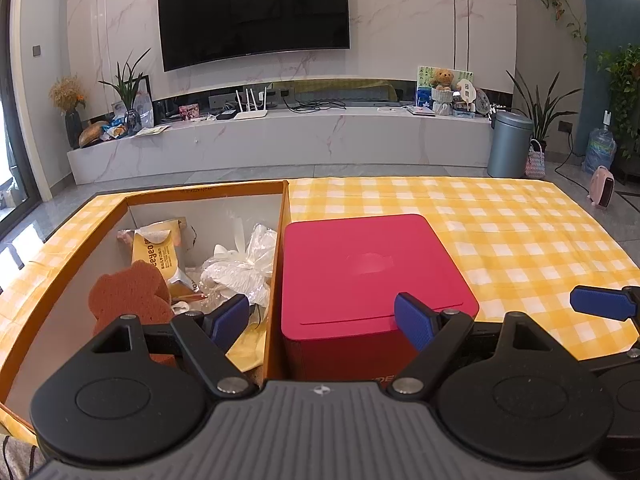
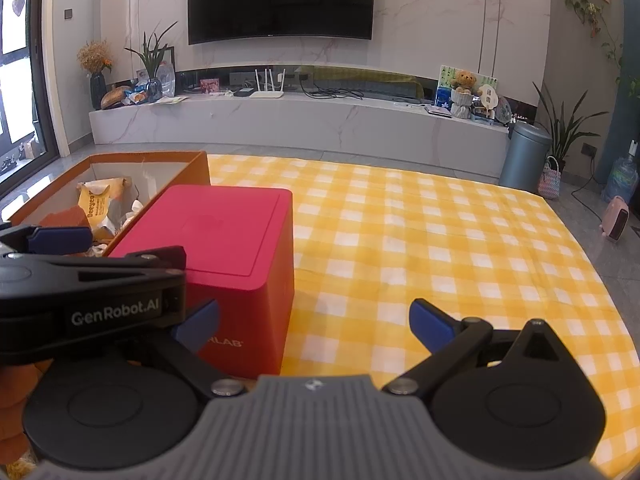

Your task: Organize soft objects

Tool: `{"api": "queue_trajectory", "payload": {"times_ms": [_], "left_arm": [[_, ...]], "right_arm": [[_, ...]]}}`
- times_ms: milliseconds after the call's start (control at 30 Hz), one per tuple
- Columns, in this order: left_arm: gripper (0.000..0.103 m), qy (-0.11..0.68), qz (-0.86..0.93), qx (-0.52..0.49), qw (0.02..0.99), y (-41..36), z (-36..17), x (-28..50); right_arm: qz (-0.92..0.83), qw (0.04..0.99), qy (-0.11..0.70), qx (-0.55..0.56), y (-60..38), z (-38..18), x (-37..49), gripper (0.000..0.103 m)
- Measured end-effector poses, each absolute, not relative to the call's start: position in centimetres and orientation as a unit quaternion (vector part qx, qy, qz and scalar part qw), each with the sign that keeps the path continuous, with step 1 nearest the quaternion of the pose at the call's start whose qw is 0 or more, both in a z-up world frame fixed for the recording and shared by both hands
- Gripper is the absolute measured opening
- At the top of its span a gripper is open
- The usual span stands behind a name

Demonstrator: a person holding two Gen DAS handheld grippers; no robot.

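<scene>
An open orange box (image 1: 285,216) (image 2: 198,168) stands on the yellow checked tablecloth (image 1: 500,240) (image 2: 440,240). Inside it lie a brown bear-shaped sponge (image 1: 128,296) (image 2: 66,216), a yellow snack packet (image 1: 154,254) (image 2: 94,200) and crumpled white plastic bags (image 1: 240,268). A red box (image 1: 368,276) (image 2: 224,240) stands against its right wall. My left gripper (image 1: 322,320) is open, straddling the orange wall and the red box's near edge, holding nothing. My right gripper (image 2: 314,322) is open over the cloth at the red box's front right corner, empty. The left gripper's body (image 2: 92,292) fills the right view's left side.
Beyond the table's far edge are a grey tiled floor, a marble TV bench (image 1: 280,136) with a router and a teddy bear (image 1: 444,80), a wall TV (image 1: 252,12), a grey bin (image 1: 508,144) and potted plants. The right gripper's fingertip (image 1: 600,302) shows at right.
</scene>
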State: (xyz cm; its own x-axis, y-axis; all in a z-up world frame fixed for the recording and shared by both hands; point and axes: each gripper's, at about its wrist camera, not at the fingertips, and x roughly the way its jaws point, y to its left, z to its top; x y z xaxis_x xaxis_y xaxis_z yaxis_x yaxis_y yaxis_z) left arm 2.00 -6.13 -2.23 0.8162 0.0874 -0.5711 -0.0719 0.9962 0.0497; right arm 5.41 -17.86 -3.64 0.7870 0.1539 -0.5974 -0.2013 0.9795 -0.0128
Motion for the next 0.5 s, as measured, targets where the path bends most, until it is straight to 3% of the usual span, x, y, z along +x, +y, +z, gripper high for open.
{"api": "queue_trajectory", "payload": {"times_ms": [500], "left_arm": [[0.097,0.301,0.041,0.014,0.953,-6.00,-2.42,1.99]], "right_arm": [[0.094,0.944,0.315,-0.037,-17.81,-3.87,5.49,0.099]]}}
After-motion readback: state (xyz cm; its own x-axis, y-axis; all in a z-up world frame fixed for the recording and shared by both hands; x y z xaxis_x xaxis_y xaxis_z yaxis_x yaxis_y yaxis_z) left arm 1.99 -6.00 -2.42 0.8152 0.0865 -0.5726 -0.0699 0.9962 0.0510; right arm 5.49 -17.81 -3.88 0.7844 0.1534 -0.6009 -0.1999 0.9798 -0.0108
